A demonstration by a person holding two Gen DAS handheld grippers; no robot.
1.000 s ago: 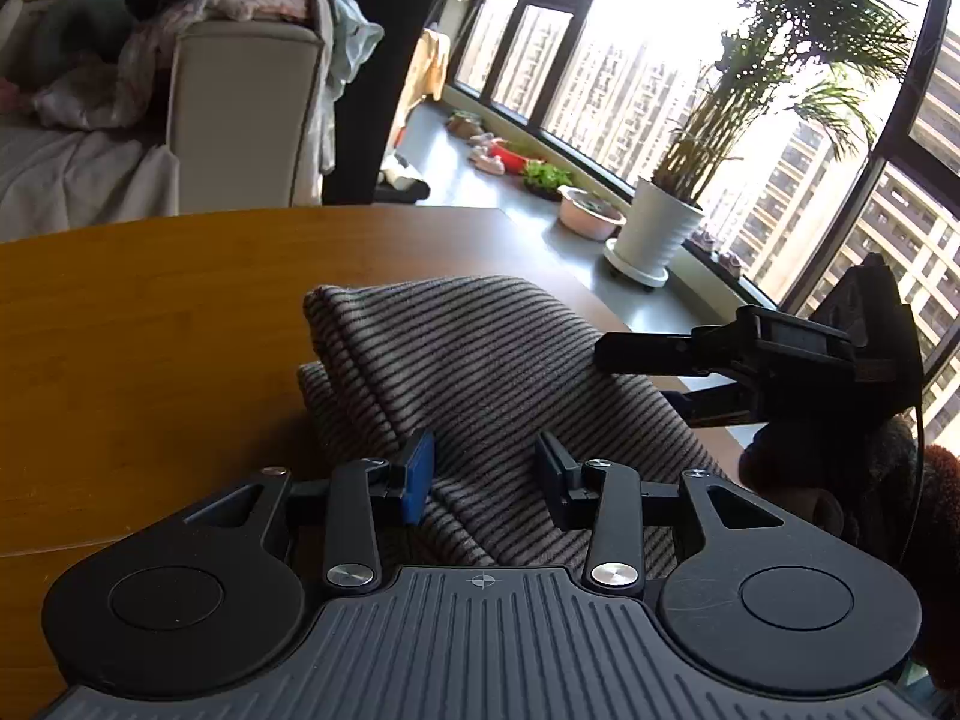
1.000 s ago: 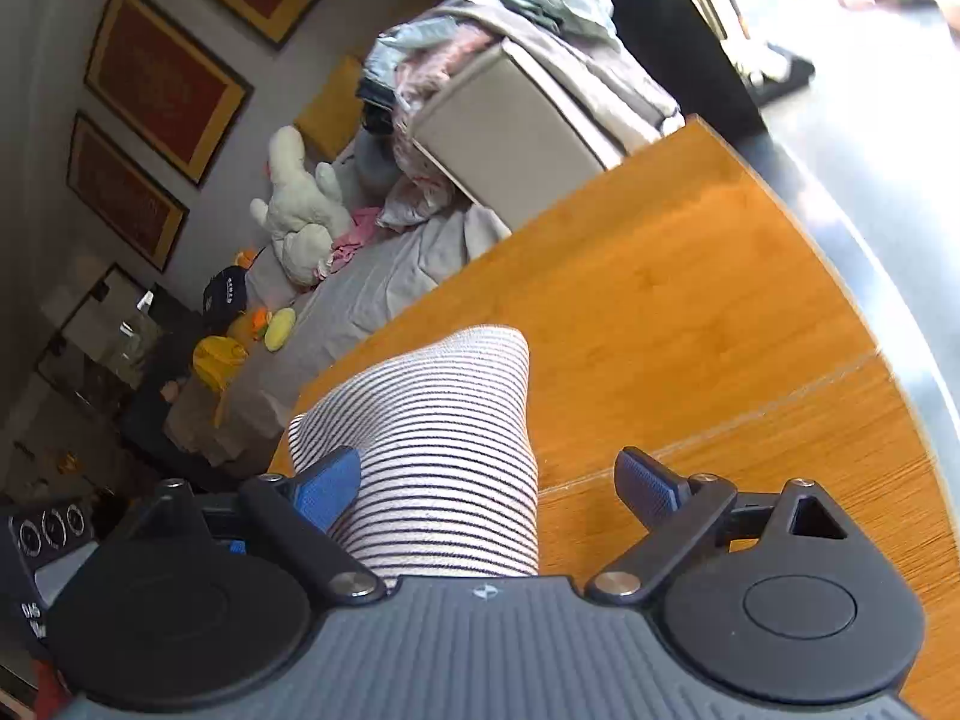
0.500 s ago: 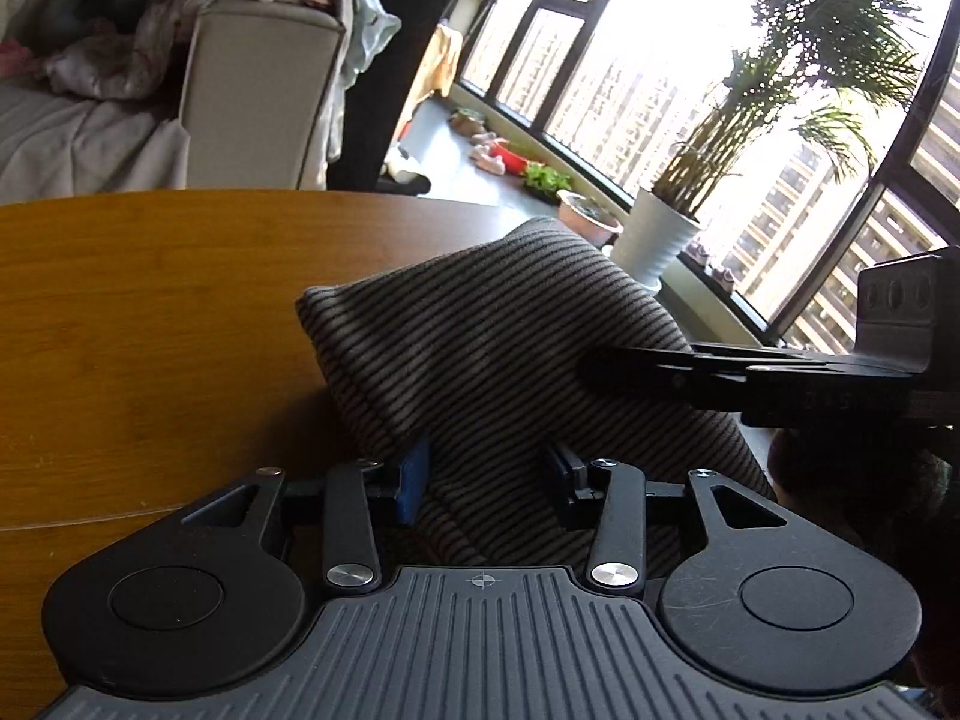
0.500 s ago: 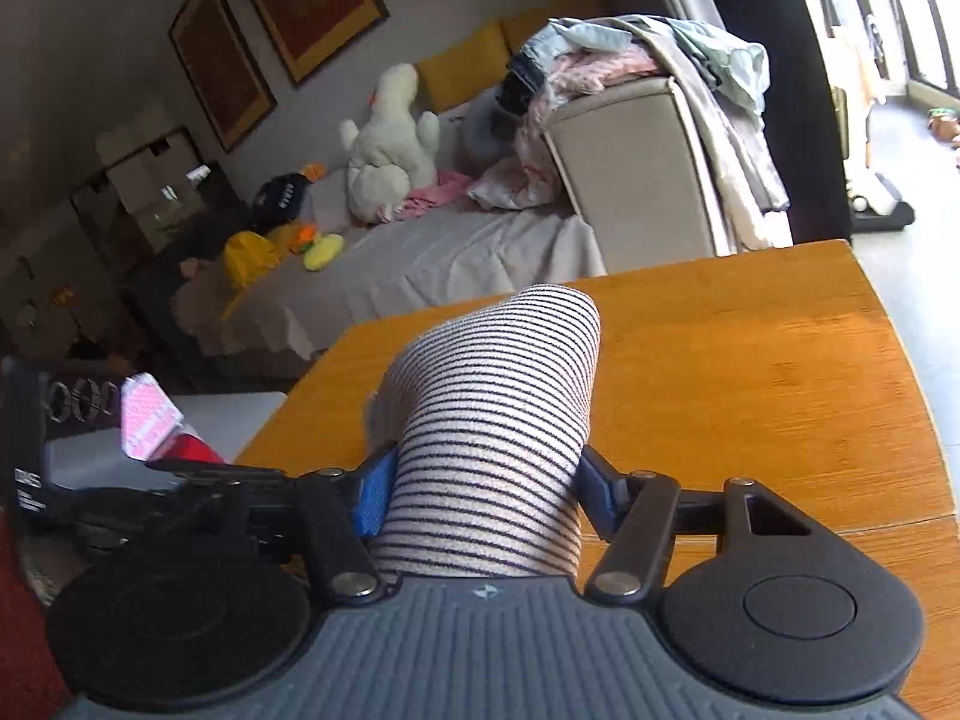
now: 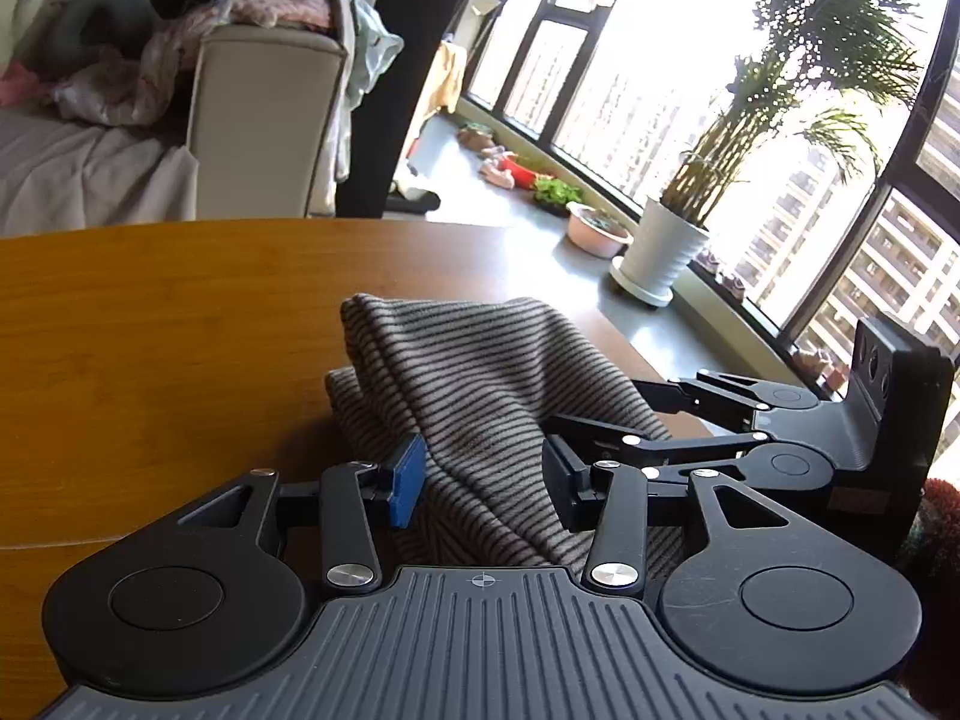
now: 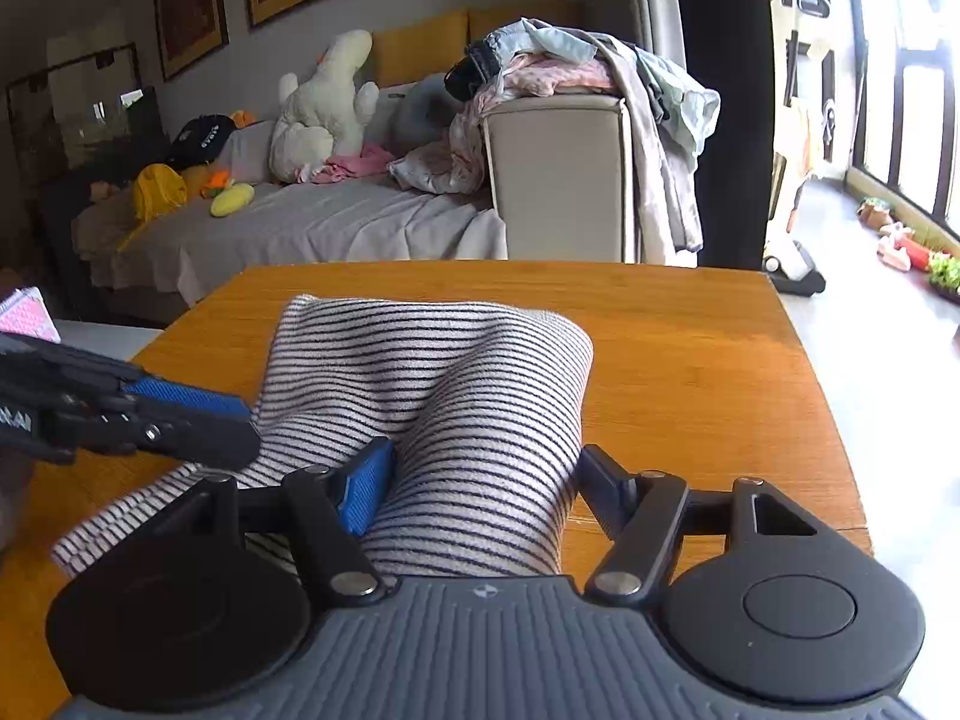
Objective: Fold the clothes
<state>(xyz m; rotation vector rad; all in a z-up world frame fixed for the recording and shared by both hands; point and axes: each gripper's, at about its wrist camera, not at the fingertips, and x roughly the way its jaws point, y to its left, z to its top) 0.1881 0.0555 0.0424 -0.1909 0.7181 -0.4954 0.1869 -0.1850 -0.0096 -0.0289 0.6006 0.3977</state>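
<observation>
On the wooden table (image 6: 690, 360), the right gripper (image 6: 480, 480), rolled level from its tilt a second ago, now pinches the striped cloth's (image 6: 432, 360) humped fold, jaws easing; the left gripper (image 5: 480, 486) pinches alongside, jaws also easing apart — likely release next.

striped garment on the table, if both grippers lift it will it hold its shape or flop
The striped garment will probably flop: it already bunches into soft rounded folds between the right gripper and the left gripper. It looks like thin knit, so likely light. On the smooth wooden table any trailing part would probably slide rather than snag.
</observation>
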